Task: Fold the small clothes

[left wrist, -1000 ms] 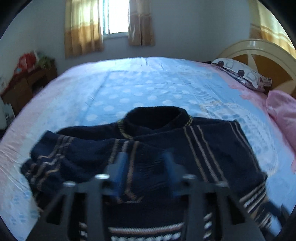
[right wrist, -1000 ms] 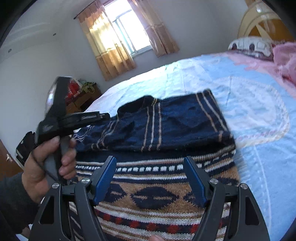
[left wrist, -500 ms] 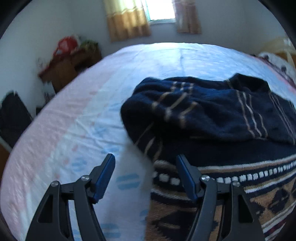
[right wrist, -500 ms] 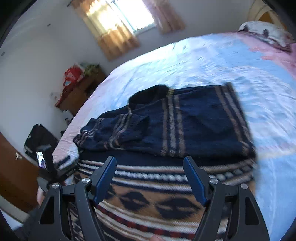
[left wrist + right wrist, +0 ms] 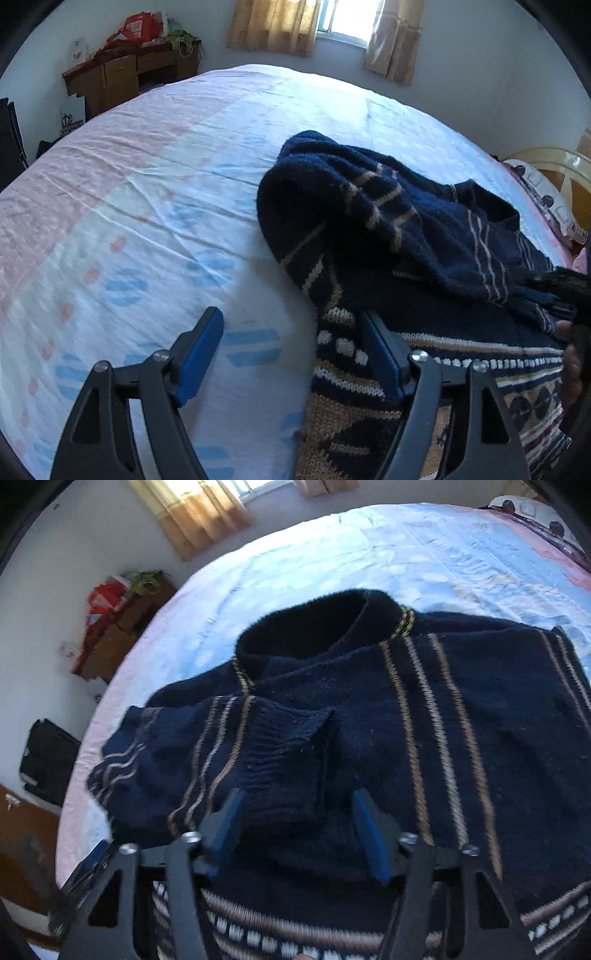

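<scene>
A wide bed (image 5: 155,192) fills the room, its sheet (image 5: 110,258) pale, pink along the left side and light blue with dashes and dots across the middle, creased in places. Directly on it lies a dark navy knitted sweater (image 5: 424,738) with tan stripes and a patterned band of white and brown at its near end, one sleeve folded across the body. At the far right end rests a patterned pillow (image 5: 546,199).

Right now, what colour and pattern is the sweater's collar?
Plain dark navy collar, with thin yellowish stripes at its base; clearest in the right wrist view.
</scene>
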`<act>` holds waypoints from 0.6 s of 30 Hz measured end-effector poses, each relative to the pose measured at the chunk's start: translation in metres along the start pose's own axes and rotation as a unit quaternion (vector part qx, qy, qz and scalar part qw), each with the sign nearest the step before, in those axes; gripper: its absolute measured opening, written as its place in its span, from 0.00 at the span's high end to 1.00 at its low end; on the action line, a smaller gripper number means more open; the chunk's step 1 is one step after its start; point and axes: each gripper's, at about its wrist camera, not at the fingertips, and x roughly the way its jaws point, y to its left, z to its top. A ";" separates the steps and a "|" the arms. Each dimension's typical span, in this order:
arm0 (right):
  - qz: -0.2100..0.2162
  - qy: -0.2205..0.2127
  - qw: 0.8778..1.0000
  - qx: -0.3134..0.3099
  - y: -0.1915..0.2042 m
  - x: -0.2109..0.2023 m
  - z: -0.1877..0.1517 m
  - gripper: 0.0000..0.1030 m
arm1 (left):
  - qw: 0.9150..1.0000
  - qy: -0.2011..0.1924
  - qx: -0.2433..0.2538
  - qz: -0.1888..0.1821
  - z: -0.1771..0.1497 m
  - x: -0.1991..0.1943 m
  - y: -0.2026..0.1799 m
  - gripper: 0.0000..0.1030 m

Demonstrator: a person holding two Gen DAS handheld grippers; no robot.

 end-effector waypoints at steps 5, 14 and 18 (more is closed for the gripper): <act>-0.053 -0.011 0.997 -0.050 0.018 0.005 0.005 0.93 | 1.000 -0.002 -0.012 -0.019 0.002 0.001 0.009 0.21; -0.118 -0.103 0.979 -0.129 0.028 -0.059 0.020 0.95 | 1.000 -0.002 -0.015 -0.023 0.005 0.005 0.013 0.21; -0.136 -0.116 0.976 -0.121 0.019 -0.069 0.029 0.95 | 1.000 -0.001 -0.011 -0.019 0.004 0.006 0.012 0.21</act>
